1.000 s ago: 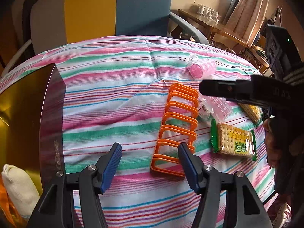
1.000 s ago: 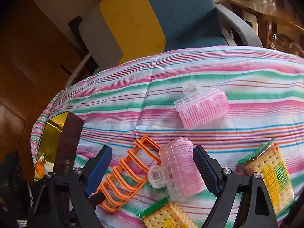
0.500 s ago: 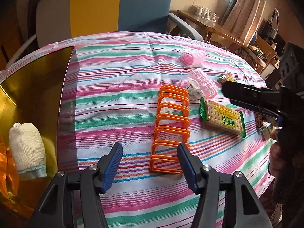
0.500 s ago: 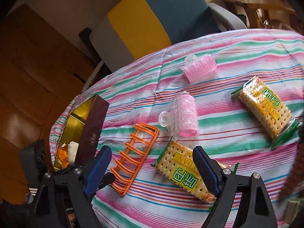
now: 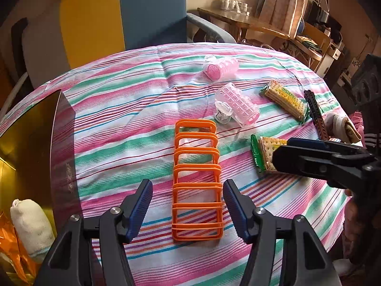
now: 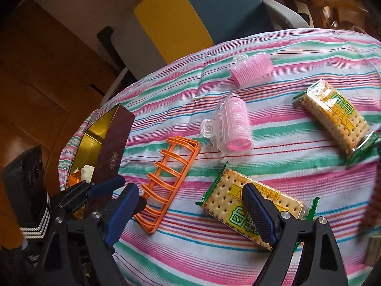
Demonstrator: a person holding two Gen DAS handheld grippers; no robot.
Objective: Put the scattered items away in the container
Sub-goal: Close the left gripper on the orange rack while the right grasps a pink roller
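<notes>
An orange plastic rack [image 5: 197, 178] [image 6: 169, 181] lies flat on the striped cloth. My left gripper [image 5: 188, 208] is open, its fingers on either side of the rack's near end, empty. My right gripper [image 6: 190, 217] is open and empty above a cracker packet [image 6: 252, 212] [image 5: 266, 152]. A second cracker packet [image 6: 335, 116] [image 5: 284, 99] and two pink hair rollers [image 6: 234, 126] [image 6: 252, 70] lie further back. The gold-lined box [image 5: 26, 138] [image 6: 95, 140] stands at the left, with a white cloth bundle [image 5: 32, 226] in it.
A dark brick-like strip [image 5: 315, 112] and a rolled cloth [image 5: 345, 127] lie at the table's right edge. A blue and yellow chair [image 5: 133, 12] stands behind the table. A wooden side table [image 5: 250, 21] is at the back right.
Both grippers have pulled back and risen, so more of the table shows. The right gripper has shifted from the pink roller to above the near cracker packet. Nothing was picked up.
</notes>
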